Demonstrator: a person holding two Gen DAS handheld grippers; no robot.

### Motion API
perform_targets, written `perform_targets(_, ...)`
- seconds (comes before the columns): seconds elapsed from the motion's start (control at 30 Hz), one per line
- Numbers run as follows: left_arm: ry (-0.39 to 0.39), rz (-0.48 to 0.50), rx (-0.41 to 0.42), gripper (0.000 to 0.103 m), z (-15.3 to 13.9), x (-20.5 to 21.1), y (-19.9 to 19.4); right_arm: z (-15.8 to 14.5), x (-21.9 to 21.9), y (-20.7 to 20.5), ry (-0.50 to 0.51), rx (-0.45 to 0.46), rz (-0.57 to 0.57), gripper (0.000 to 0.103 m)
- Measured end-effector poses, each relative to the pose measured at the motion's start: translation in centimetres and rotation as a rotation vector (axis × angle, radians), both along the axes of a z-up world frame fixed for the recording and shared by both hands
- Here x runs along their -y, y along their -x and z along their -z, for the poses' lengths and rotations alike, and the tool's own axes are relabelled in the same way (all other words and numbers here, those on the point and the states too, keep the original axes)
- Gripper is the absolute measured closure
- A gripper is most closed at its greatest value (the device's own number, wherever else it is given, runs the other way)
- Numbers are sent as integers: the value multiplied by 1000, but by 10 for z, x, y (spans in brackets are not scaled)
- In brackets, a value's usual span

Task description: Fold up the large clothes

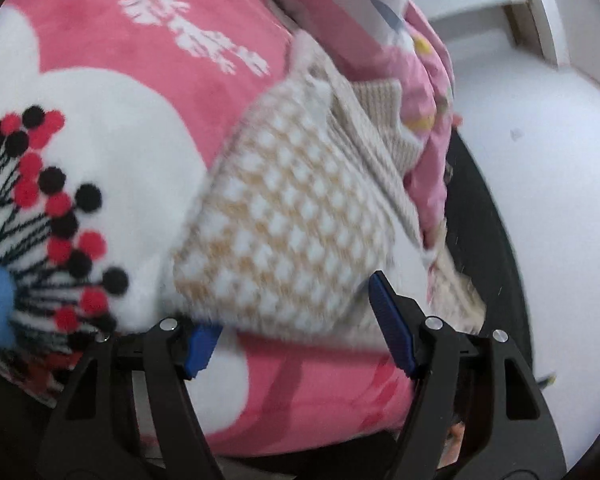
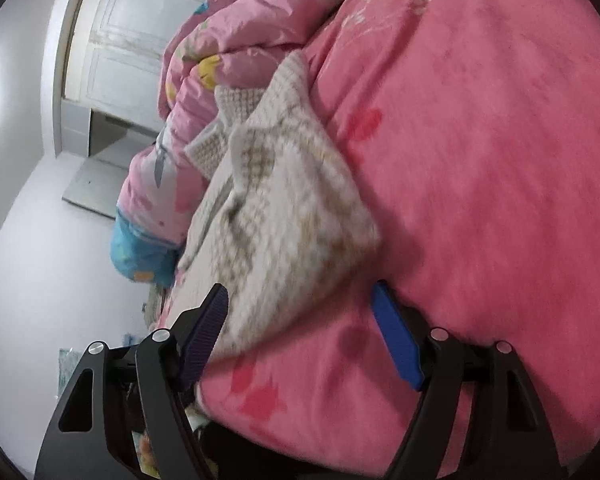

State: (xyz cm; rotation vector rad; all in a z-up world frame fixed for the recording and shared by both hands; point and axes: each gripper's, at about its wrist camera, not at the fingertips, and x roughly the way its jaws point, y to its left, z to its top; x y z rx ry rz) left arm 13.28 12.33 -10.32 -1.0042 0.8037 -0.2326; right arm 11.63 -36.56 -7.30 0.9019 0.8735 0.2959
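left gripper [image 1: 300,332]: jaws wide, knit sweater [image 1: 284,224] corner between, not pinched
right gripper [image 2: 300,336]: tilted down, jaws wide, gripping nothing
room: pink blanket [image 2: 480,160] bare at frame right

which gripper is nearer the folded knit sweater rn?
Roughly even, the left if either. The left gripper is open with the knit sweater edge at its fingertips. The right gripper is open, the sweater's corner reaching between its fingers. Neither grips it.

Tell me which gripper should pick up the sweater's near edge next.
Probably the left gripper: it is open, with the sweater's near hem lying right between its fingers. The right gripper is open too, but only a sweater corner reaches it, close to one finger.
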Motion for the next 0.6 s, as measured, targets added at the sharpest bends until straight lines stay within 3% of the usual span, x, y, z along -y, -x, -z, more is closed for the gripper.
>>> perform_targets(0.07, -15, -40, 7, 39, 0, -2, -1, 0, -4, -10, 61, 10, 38, 48)
perform_targets(0.1, -56, -71, 9, 43, -2, 1, -1, 1, -5, -14, 82, 15, 51, 50)
perform_targets(0.17, -175, -106, -8, 57, -9, 7, -2, -2, -12, -19, 171, 22, 75, 70)
perform_targets(0.23, -369, -93, -21, 81, -27, 22, -8, -15, -23, -21, 286, 45, 65, 80)
perform_targets(0.3, -642, -44, 58, 89, -61, 51, -4, -47, -35, -11, 399, 125, 55, 86)
perform_targets(0.37, -799, -9, 146, 92, -92, 68, 10, -78, -42, 2, 456, 200, 46, 92)
perform_targets(0.43, -857, 19, 192, 94, -113, 78, 24, -102, -43, 14, 476, 239, 43, 93)
perform_targets(0.6, -814, 94, 206, 94, -138, 75, 69, -125, -18, 66, 443, 280, 52, 93)
